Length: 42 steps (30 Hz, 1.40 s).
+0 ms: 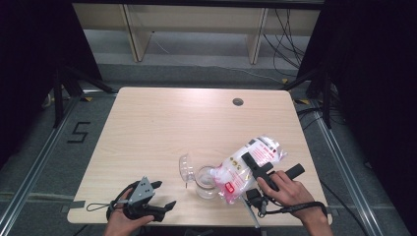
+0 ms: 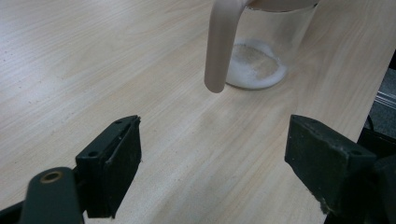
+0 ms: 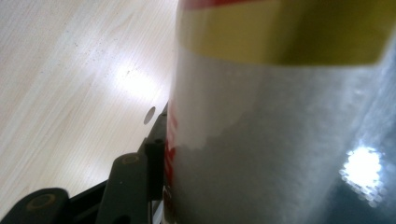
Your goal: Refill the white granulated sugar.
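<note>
Pale wood table (image 1: 162, 128) seen from above, w/ a person's forearms entering at the bottom edge. Right claw (image 1: 253, 164) is clamped on a clear plastic bag (image 1: 246, 167) of white granules w/ red print, held tilted over the table's front right area. Bag's lower end dips toward the mouth of a clear glass jar (image 1: 206, 183) that stands upright on the table, near the front edge, approx. centre. Small layer of white granules (image 2: 254, 70) sits in the jar's bottom. Jar's hinged clear lid (image 1: 186, 168) is flipped open to its left side.

Right gripper view: bag surface (image 3: 280, 140) pressed against the one black jaw visible at the left; red and yellow print band at the top.

Left claw (image 1: 164, 195) rests low at the front left of the table, well apart from the jar, jaws spread wide w/ nothing between them. Left gripper view: both black jaws apart over bare wood, jar ahead of them, a pale pinkish handle-like strip (image 2: 219, 46) hanging down its side.
</note>
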Each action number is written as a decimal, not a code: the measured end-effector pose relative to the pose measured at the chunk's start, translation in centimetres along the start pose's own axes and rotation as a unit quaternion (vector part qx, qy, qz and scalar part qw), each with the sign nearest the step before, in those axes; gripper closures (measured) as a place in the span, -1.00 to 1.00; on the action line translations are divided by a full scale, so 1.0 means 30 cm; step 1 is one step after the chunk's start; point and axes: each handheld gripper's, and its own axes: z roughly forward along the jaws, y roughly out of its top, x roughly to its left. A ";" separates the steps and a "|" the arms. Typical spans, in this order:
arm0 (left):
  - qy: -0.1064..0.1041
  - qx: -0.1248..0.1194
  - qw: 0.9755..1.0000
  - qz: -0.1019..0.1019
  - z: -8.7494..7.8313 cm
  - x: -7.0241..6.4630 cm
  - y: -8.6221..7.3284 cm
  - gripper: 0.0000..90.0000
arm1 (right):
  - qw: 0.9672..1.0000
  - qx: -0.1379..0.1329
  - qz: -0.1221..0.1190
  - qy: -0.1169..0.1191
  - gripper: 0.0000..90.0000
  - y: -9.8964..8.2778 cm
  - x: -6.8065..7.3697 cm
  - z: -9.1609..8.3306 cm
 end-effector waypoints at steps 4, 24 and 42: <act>-0.002 -0.003 1.000 -0.004 0.001 -0.001 0.000 -0.59 | 1.000 -0.003 -0.005 -0.001 0.18 -0.002 -0.003 0.001; -0.002 -0.008 1.000 -0.008 0.002 -0.004 0.000 -0.59 | 1.000 0.001 -0.010 -0.004 0.19 -0.006 -0.010 -0.004; -0.002 -0.006 1.000 -0.005 0.001 -0.003 0.001 -0.59 | 1.000 0.000 -0.011 0.001 0.20 -0.003 -0.008 -0.004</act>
